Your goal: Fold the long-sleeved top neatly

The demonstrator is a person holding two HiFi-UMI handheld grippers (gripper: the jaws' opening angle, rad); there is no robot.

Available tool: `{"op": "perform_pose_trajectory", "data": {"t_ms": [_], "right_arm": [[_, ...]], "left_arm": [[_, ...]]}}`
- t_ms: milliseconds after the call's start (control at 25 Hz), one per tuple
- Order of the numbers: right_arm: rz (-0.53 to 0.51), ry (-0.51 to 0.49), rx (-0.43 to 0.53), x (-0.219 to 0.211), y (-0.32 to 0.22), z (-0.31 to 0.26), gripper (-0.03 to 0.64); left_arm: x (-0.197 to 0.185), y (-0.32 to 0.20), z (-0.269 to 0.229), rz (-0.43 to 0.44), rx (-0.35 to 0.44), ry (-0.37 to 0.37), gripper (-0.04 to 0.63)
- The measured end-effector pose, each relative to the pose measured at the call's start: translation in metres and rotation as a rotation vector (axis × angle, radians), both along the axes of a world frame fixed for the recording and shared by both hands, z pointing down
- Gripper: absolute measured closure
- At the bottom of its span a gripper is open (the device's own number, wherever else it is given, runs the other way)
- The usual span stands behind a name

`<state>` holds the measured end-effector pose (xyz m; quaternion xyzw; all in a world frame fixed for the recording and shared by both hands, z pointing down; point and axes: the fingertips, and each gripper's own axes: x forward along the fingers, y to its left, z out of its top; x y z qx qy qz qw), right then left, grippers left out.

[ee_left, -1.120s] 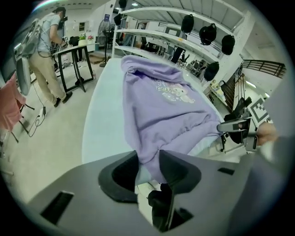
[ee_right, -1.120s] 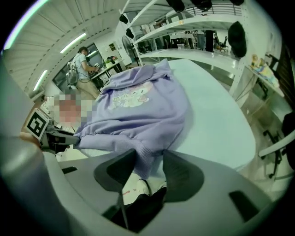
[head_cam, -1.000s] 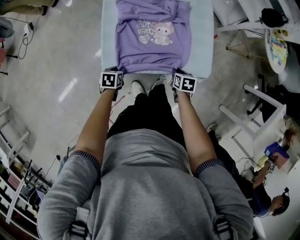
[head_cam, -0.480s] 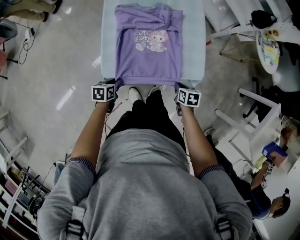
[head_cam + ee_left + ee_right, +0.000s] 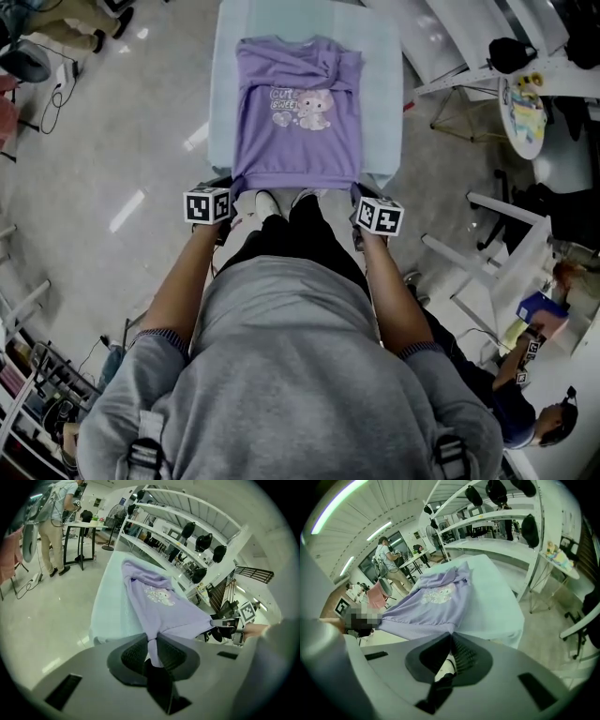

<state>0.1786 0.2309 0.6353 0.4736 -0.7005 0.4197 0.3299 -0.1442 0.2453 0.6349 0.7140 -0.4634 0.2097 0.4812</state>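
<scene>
Top (image 5: 297, 112) on counter (image 5: 382, 94), hem off near edge; L gripper (image 5: 152, 641), R gripper (image 5: 451, 637) each pinch a hem corner. Floor (image 5: 141, 131) open beside counter. Gripper views show shelves (image 5: 187, 522) beyond counter.

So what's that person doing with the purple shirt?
A person is folding a purple top that lies on a light blue table, print side up. They hold a gripper in each hand. The left gripper has its jaws pinched on one bottom corner, and the right gripper is pinched on the other. The hem is stretched between them at the table's near edge. The sleeves look already tucked in.
</scene>
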Motion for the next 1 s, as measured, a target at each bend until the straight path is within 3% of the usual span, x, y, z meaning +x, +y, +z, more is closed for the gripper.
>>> {"op": "perform_pose_trajectory", "data": {"t_ms": [240, 600, 720, 1000], "right_arm": [[-0.007, 0.005, 0.077, -0.007, -0.04, -0.037, 0.595], [-0.012, 0.011, 0.081, -0.008, -0.102, -0.059, 0.583], [-0.025, 0.027, 0.099, -0.004, -0.128, -0.062, 0.611], [-0.109, -0.037, 0.006, -0.034, -0.138, -0.034, 0.609]], "left_arm": [[-0.009, -0.036, -0.032, -0.015, 0.045, -0.006, 0.526], [-0.013, -0.088, -0.055, -0.068, 0.018, -0.044, 0.525], [-0.015, -0.109, -0.057, -0.083, 0.02, -0.077, 0.534], [-0.005, -0.139, -0.064, -0.136, 0.01, -0.039, 0.546]]}}
